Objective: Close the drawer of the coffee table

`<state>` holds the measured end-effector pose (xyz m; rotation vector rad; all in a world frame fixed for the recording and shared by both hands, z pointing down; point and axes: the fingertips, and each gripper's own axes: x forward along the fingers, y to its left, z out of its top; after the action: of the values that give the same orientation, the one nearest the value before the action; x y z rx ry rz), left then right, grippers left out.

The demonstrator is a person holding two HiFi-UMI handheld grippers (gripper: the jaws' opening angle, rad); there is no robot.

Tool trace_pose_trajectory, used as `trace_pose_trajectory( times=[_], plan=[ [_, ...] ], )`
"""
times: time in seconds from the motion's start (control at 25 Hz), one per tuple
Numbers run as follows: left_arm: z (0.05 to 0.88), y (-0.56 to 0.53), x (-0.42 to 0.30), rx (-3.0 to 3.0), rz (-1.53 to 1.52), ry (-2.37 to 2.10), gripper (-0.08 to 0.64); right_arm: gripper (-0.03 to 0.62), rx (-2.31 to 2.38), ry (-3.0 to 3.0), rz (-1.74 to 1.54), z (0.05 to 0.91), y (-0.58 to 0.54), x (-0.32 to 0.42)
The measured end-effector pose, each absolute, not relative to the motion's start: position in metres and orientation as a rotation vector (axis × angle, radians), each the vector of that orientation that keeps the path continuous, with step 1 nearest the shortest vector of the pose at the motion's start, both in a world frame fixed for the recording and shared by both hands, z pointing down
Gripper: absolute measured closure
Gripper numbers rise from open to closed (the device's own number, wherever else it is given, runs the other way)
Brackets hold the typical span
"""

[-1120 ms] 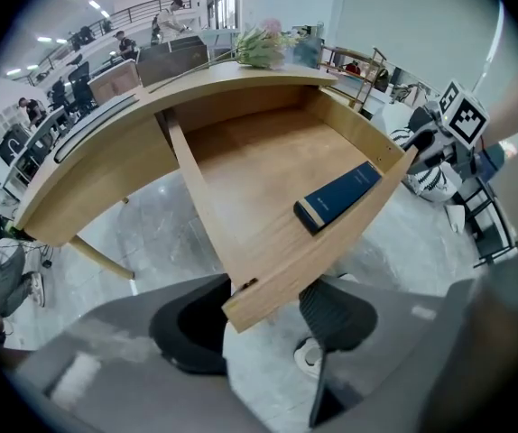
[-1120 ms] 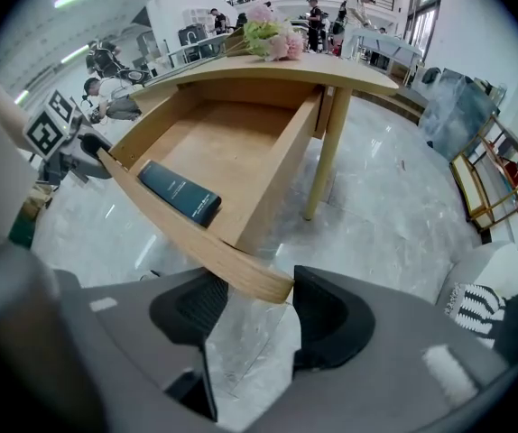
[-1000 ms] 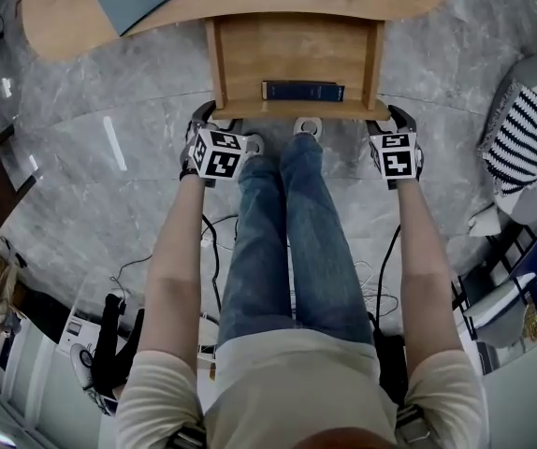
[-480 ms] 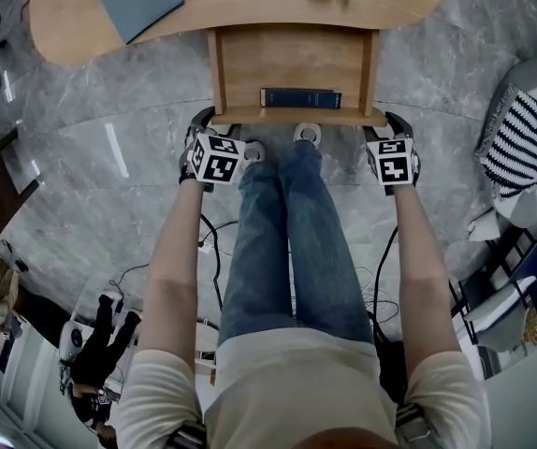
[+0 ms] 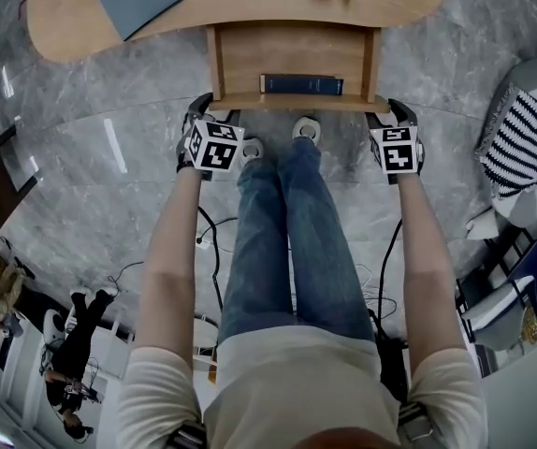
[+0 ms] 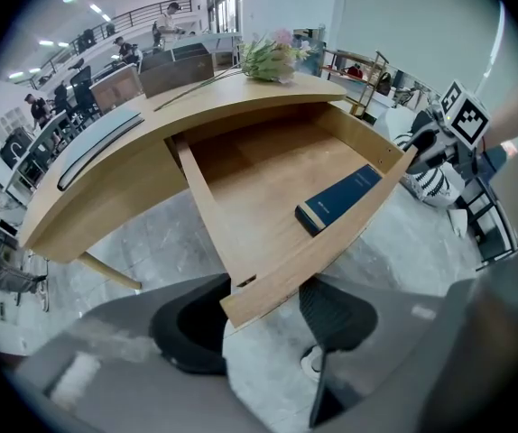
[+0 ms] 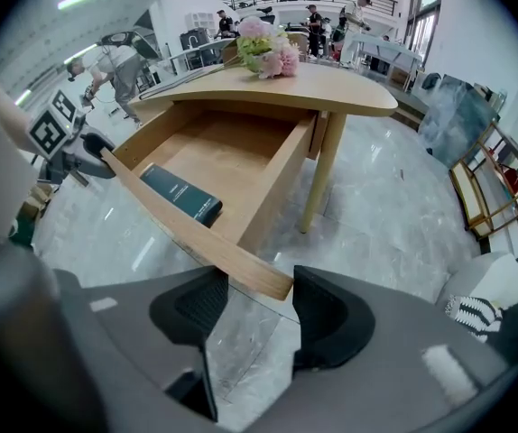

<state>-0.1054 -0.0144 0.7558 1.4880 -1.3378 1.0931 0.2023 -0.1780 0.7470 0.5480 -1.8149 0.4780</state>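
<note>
Head view: coffee table (image 5: 63,26) at 12 o'clock, drawer (image 5: 292,59) pulled out toward person, dark blue book (image 5: 301,84) lying along its front edge. Left gripper (image 5: 205,108) at drawer's front corner, 11 o'clock; right gripper (image 5: 395,110) at opposite corner, 1 o'clock.

Left gripper view: jaws apart, straddling end of drawer front; book at 2 o'clock.

Right gripper view: jaws apart, other end of drawer front between them; book at 10 o'clock.

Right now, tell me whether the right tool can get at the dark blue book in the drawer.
Probably yes, though not straight ahead. The book lies uncovered in the open drawer, but the drawer front stands between it and the right tool, whose jaws straddle that panel's end; it must lift over.
</note>
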Motion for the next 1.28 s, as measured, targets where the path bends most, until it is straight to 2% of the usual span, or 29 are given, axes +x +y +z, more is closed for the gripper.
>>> trace_pose_trajectory(
  times=[1.28],
  plan=[
    [0.753, -0.086, -0.142, 1.429, 1.034, -1.482, 0.312, 0.368, 0.555, -1.858, 0.439, 0.744, -0.253, 0.167]
  ],
)
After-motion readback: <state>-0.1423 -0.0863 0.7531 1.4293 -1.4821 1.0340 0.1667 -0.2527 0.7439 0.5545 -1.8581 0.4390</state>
